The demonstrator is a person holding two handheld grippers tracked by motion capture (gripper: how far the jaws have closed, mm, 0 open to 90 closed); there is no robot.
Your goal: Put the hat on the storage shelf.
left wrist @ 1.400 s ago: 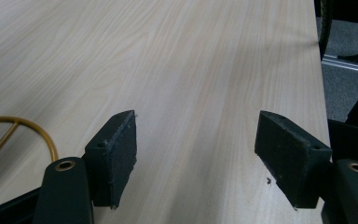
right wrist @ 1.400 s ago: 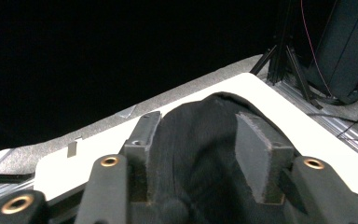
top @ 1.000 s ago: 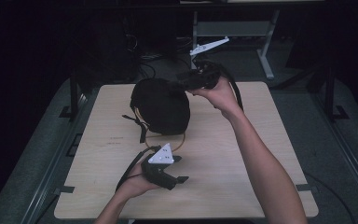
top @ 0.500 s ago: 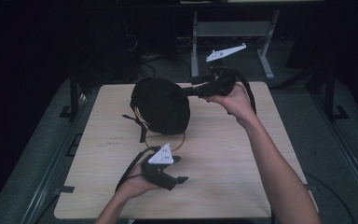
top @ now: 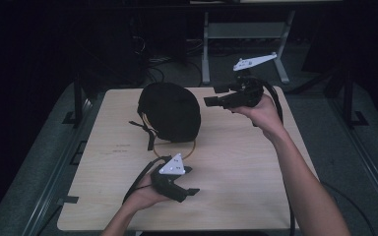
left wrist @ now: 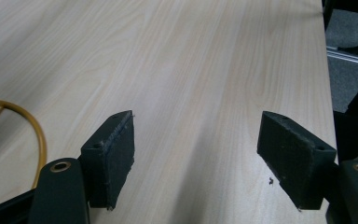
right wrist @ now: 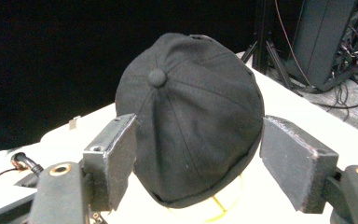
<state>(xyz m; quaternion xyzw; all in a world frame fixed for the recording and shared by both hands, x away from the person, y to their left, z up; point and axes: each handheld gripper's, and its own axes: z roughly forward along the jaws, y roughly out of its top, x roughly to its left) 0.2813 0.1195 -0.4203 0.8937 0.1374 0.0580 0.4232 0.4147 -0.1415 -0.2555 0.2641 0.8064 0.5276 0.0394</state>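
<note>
A black cap (top: 170, 110) with a top button (right wrist: 157, 77) sits on a yellow wire stand (top: 177, 147) in the middle of the wooden table (top: 256, 167). My right gripper (top: 211, 98) is held above the table to the cap's right, open, jaws pointing at the cap (right wrist: 196, 116) and apart from it. My left gripper (top: 189, 189) rests low near the table's front, open, with bare wood between its jaws (left wrist: 196, 154). A curve of the yellow stand (left wrist: 37, 135) shows at the left of that view.
Black straps (top: 145, 130) trail from the cap's left side onto the table. Behind the table stand a metal frame (top: 246, 44) and cables (top: 157, 59) on the dark floor. Equipment and cables (right wrist: 326, 42) show beyond the table's far side.
My right gripper has drawn back to the right, away from the cap, and its hand has moved with it. The left gripper has stayed in place.
</note>
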